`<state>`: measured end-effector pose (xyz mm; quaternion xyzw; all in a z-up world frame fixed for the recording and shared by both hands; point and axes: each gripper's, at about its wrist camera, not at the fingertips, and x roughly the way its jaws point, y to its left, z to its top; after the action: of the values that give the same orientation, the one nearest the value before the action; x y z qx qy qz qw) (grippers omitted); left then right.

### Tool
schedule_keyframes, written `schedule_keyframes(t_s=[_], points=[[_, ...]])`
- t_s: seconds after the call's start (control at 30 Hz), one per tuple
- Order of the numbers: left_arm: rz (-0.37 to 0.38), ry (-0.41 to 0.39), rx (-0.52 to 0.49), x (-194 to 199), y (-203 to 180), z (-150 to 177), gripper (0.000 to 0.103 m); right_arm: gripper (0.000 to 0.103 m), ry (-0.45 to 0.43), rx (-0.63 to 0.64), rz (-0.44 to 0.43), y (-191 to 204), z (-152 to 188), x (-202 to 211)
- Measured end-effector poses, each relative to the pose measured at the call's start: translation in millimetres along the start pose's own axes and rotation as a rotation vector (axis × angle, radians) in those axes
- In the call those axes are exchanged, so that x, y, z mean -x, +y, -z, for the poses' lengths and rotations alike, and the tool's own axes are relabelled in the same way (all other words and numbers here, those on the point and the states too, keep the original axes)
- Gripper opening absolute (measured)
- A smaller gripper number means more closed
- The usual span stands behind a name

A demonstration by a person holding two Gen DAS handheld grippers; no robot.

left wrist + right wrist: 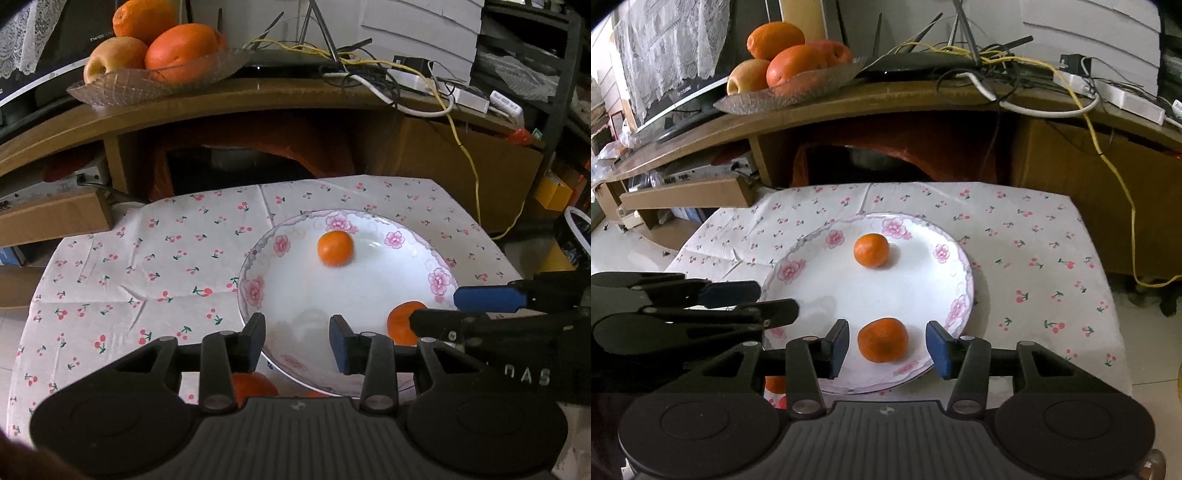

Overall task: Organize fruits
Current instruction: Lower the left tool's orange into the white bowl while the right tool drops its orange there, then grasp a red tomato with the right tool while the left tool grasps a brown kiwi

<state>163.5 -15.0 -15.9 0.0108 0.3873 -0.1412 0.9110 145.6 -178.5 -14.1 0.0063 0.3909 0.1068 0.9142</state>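
A white flowered plate (pixel 255 254) (pixel 792 258) sits on a cherry-print cloth (pixel 147 266). One tangerine (pixel 335 248) (pixel 871 250) lies toward the plate's far side. A second tangerine (pixel 882 339) (pixel 404 321) rests near the front rim, between the pads of my right gripper (pixel 886 347), with a gap on each side; that gripper is open. My left gripper (pixel 297 341) hangs open over the plate's near left part with nothing between its fingers. A third tangerine (pixel 255 387) (pixel 774 384) lies on the cloth, partly hidden under the left gripper.
A glass dish (pixel 155 85) (pixel 790 94) with oranges and an apple stands on the wooden shelf (pixel 258 99) behind. Tangled cables and power strips (pixel 424 81) cover the shelf's right part. A cardboard box (pixel 51 218) sits to the left. The cloth ends close beyond the plate.
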Motion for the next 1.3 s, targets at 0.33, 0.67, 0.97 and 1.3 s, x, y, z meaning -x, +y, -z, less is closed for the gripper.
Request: schedule_keyframes(t_s=[0.33, 0.67, 0.97, 1.3], points=[[0.02, -0.001, -0.017, 18.8, 5.3, 12.5, 0.044, 0.047, -0.034, -0.026, 0.029, -16.2, 1.0, 16.6], [0.068, 0.022, -0.038, 34.0, 4.4, 30.7, 0.044, 0.049, 0.009, -0.002, -0.017, -20.4, 24.9, 31.9], [0.141, 0.057, -0.121, 42.8, -15.4, 50.4, 0.044, 0.051, 0.089, 0.049, -0.08, -16.8, 47.5, 29.3], [0.141, 0.11, -0.174, 28.6, -26.0, 67.6, 0.044, 0.051, 0.148, 0.095, -0.096, -10.3, 58.1, 15.3]])
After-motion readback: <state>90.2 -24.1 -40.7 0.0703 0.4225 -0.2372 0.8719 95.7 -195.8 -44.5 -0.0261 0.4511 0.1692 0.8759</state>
